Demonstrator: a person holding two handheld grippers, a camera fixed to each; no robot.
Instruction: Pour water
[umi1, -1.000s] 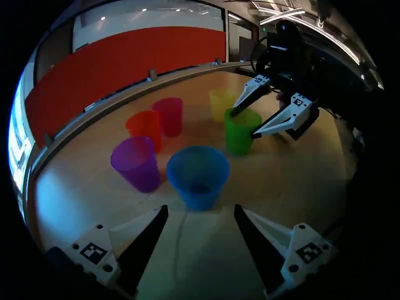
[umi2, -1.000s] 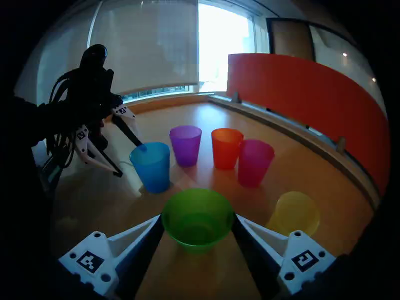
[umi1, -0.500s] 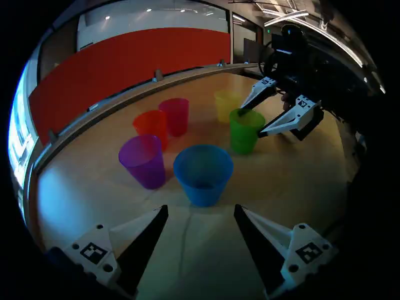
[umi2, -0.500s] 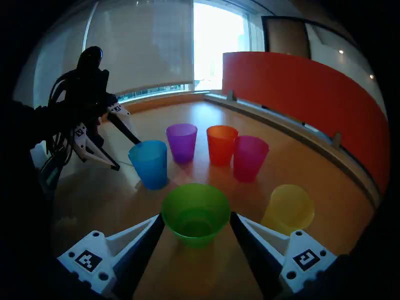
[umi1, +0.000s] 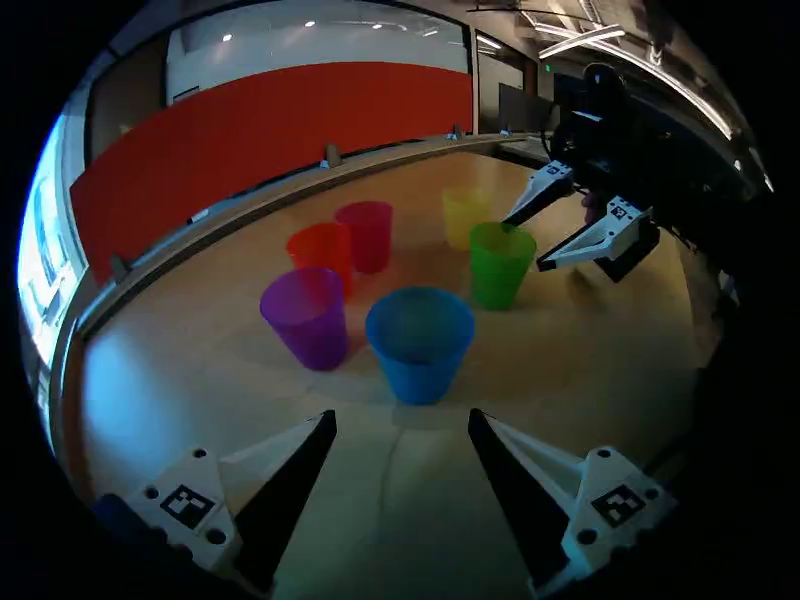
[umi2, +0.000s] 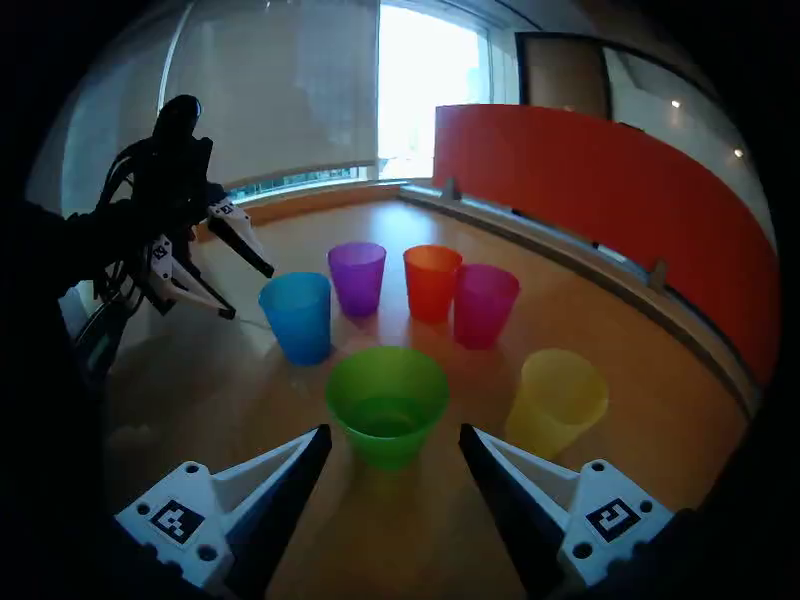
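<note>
Spillage was the risk: both stood open, left gripper (umi1: 400, 412) short of the blue cup (umi1: 420, 342) at frame centre, right gripper (umi2: 394, 428) short of the green cup (umi2: 388, 400); a lopsided squeeze might tip either.

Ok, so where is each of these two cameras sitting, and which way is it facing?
Left gripper view: rides on the left gripper, looking along its own two open fingers at the blue cup, with the right gripper beyond.
Right gripper view: rides on the right gripper, looking past its own fingers over the green cup toward the left gripper and window.
Shared: both those cups, the wooden table, the red wall panel.
</note>
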